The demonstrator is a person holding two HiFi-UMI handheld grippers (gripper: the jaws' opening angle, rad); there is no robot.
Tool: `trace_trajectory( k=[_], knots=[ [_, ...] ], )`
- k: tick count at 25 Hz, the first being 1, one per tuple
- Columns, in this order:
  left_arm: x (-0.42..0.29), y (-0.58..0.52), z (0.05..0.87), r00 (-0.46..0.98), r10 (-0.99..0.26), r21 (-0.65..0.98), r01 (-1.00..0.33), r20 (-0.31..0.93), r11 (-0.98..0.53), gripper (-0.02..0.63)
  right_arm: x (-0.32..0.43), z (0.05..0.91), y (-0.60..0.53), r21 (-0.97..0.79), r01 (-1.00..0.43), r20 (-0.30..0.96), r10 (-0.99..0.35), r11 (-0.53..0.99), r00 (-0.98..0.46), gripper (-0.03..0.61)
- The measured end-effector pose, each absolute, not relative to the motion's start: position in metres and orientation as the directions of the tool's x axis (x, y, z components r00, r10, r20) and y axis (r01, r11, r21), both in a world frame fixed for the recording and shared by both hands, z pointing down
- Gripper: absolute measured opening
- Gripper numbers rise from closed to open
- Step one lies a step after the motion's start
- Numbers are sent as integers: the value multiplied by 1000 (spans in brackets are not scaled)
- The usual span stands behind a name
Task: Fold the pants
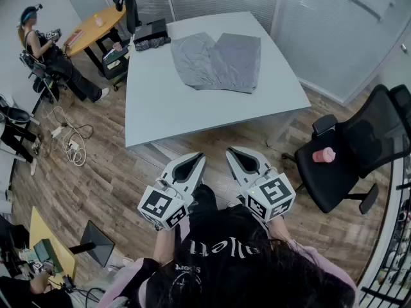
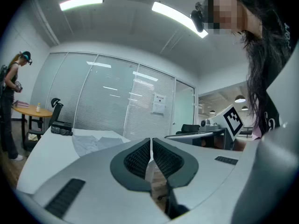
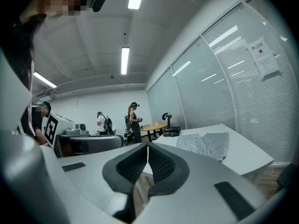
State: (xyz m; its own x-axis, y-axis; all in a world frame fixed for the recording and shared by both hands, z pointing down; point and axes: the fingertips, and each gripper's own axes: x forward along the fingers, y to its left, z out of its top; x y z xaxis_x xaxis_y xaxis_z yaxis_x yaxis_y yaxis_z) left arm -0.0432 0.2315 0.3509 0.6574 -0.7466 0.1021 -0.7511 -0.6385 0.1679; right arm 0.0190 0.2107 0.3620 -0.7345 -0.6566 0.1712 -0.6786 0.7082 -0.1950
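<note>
Grey pants [image 1: 217, 61] lie spread flat on the far half of a white table [image 1: 167, 108]; they also show small in the left gripper view [image 2: 96, 143] and the right gripper view [image 3: 208, 144]. My left gripper [image 1: 198, 157] and right gripper [image 1: 232, 151] are held side by side over the wooden floor, short of the table's near edge and well away from the pants. Both are shut with nothing between the jaws, as the left gripper view [image 2: 151, 141] and right gripper view [image 3: 147, 147] show.
A black office chair [image 1: 356, 153] with a pink object [image 1: 323, 154] on its seat stands at the right. A dark bundle [image 1: 151, 34] lies at the table's far left corner. A person sits by a round wooden table [image 1: 96, 25] at back left. Cables [image 1: 67, 140] trail on the floor.
</note>
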Motion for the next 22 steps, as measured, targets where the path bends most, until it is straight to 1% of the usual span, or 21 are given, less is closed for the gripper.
trace_trajectory(
  k=[12,22],
  knots=[
    [-31,233,348,660,-743,159,-750,114,-642,34,25,360,211,-200,-670,151,-653,715,-742,26],
    [-37,227,354,638,-756,168,-769,145,-616,34,22,370,196,-262,-654,150,-639,710,-754,25]
  ],
)
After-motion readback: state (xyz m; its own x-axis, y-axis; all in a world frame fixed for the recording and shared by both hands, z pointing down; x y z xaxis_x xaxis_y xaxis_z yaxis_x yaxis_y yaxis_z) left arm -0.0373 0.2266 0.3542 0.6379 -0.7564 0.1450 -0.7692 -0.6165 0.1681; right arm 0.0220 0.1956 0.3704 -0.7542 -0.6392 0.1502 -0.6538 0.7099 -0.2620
